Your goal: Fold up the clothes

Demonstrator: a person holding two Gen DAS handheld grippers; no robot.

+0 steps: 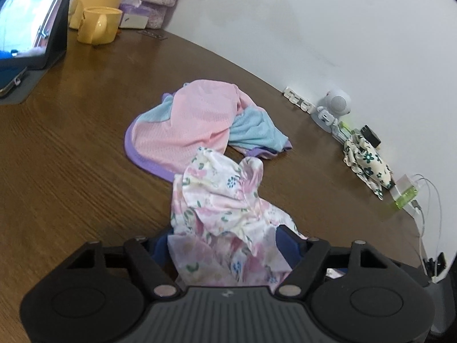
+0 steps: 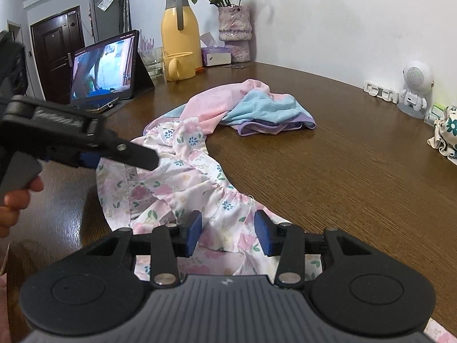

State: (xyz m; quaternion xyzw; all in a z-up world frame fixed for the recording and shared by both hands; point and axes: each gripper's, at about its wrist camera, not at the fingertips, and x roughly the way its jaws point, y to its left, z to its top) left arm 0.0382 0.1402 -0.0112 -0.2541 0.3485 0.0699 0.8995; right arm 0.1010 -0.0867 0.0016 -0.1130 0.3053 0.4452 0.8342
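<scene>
A white floral garment [image 1: 222, 208] lies crumpled on the brown wooden table [image 1: 71, 157]; it also shows in the right wrist view [image 2: 182, 177]. My left gripper [image 1: 225, 245] has floral cloth bunched between its blue pads, which are mostly hidden; in the right wrist view it [image 2: 94, 158] comes in from the left with its fingers over the cloth's edge. My right gripper [image 2: 228, 233] is open with its blue pads either side of a fold of the floral garment. A pink, blue and purple garment [image 1: 197, 125] lies heaped behind, also in the right wrist view [image 2: 257, 108].
At the table's far left stand a tablet [image 2: 105, 68], a yellow jug [image 2: 180, 31], a yellow mug [image 2: 177, 65], a tissue box [image 2: 215, 55] and a vase [image 2: 234, 31]. Along the wall are a robot-shaped speaker [image 2: 414, 85], a floral cloth bundle [image 1: 368, 163] and cables [image 1: 422, 200].
</scene>
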